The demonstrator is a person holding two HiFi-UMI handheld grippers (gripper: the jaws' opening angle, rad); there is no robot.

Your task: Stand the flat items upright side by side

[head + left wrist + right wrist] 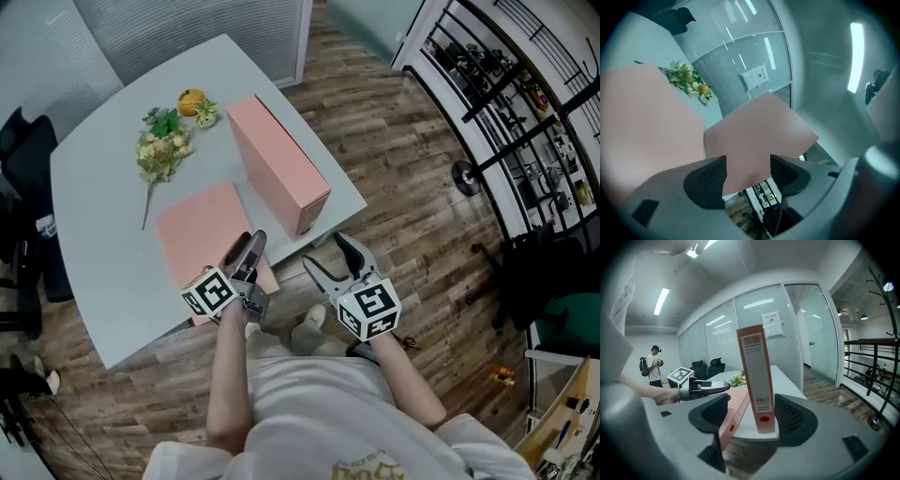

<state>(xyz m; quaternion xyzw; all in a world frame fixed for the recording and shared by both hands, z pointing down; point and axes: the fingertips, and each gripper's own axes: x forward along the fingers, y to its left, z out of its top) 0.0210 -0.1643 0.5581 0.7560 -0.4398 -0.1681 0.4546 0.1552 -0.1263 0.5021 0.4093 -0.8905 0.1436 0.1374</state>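
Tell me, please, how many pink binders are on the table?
2. The upright binder stands near the table's right edge; the flat binder lies just left of it. None seems hidden.

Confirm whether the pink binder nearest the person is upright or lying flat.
Flat: the pink rectangular binder lies broad face up on the grey table.

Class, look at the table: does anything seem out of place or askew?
Yes. One pink binder lies flat, while the other binder stands upright beside it. The flat one's near corner appears to overhang the edge of the table, which looks precarious.
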